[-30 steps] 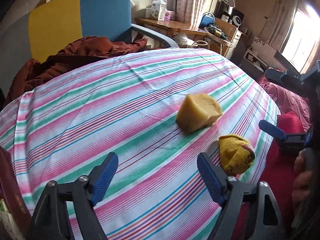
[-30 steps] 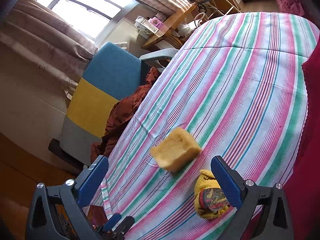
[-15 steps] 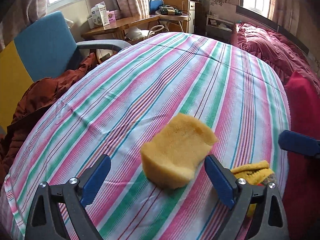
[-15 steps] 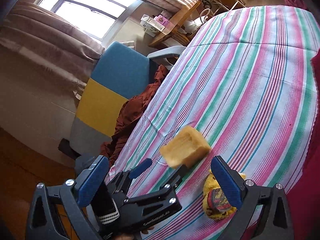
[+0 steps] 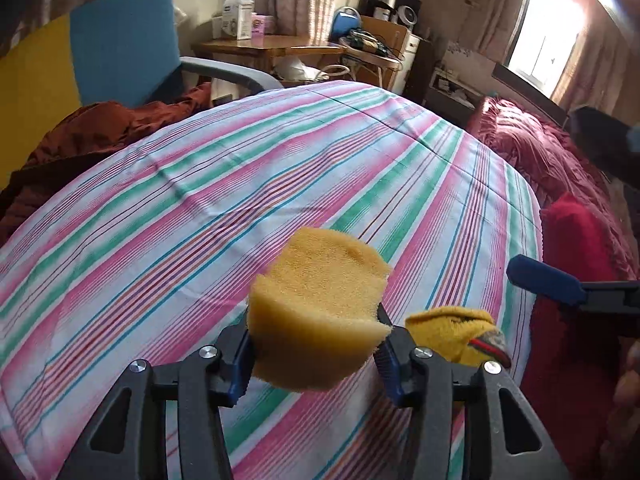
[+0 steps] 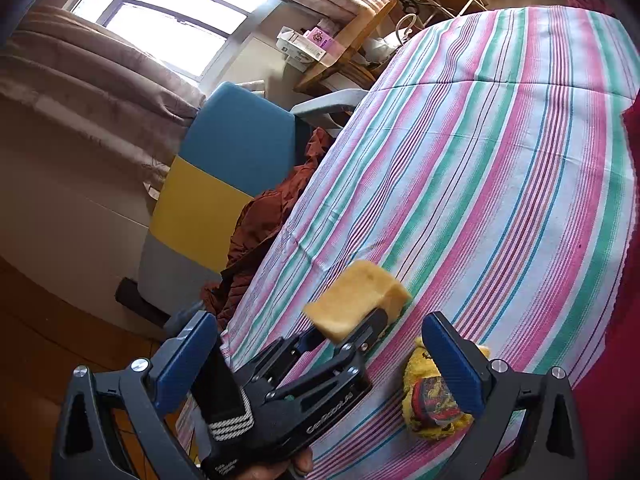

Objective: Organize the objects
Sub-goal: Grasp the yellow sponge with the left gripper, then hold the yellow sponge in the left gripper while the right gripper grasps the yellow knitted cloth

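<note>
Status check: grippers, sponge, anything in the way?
Left gripper closing, pads squeezing the yellow sponge. Right gripper open, empty. Yellow cloth toy lies beside the sponge on the striped sheet; nothing blocking.

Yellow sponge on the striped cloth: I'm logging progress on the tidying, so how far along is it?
Nothing looks put away yet. In hand: the left hand-held gripper is closing its jaws on the yellow foam sponge, pads pressing its sides. Left: the crumpled yellow cloth toy lies on the pink-and-green striped cloth, and the right hand-held gripper stands open and empty above it.
</note>
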The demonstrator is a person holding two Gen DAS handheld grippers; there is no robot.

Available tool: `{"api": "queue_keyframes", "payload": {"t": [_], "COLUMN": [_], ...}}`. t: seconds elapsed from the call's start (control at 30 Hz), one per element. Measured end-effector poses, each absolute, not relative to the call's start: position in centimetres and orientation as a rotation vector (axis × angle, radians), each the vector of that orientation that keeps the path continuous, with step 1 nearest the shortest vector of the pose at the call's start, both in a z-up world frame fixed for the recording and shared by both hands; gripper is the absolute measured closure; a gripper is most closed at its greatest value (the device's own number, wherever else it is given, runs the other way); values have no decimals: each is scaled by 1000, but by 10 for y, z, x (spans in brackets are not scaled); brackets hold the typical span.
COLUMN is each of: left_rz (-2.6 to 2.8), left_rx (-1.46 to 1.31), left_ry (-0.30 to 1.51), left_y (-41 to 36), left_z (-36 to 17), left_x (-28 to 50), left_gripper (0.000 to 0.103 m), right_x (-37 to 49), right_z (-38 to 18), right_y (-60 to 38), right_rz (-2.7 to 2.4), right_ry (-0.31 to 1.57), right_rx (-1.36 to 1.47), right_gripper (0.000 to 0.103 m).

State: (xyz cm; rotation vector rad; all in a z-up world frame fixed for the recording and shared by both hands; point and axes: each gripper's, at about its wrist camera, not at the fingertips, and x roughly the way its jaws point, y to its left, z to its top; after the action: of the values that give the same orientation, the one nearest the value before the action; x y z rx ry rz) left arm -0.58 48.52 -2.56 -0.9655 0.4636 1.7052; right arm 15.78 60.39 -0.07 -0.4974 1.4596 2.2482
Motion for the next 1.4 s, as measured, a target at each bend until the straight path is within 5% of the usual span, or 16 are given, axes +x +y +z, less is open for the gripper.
{"api": "queue_keyframes", "payload": {"t": [0.5,1.07,1.27,1.4], "left_rz": [2034,2059,2038,2043], "left_rx": [-1061,-988,-988,-984], "left_ry": [347,414,402,387], "left_y": [315,320,315,313], "left_z": [-46,-60,-61,-61], "left_x": [11,20,19,19], "left_gripper": [50,54,54,54], "right_x": [147,133,121,109], "right_z": [-2,1,-14,-1], "right_y": [599,590,593,596], "right_rz": [2150,2074,2045,2064], "right_ry": [1320,1113,1214,995], "right_rx": [-662,-809,-967,-1145], "right_gripper": [0,0,0,0]}}
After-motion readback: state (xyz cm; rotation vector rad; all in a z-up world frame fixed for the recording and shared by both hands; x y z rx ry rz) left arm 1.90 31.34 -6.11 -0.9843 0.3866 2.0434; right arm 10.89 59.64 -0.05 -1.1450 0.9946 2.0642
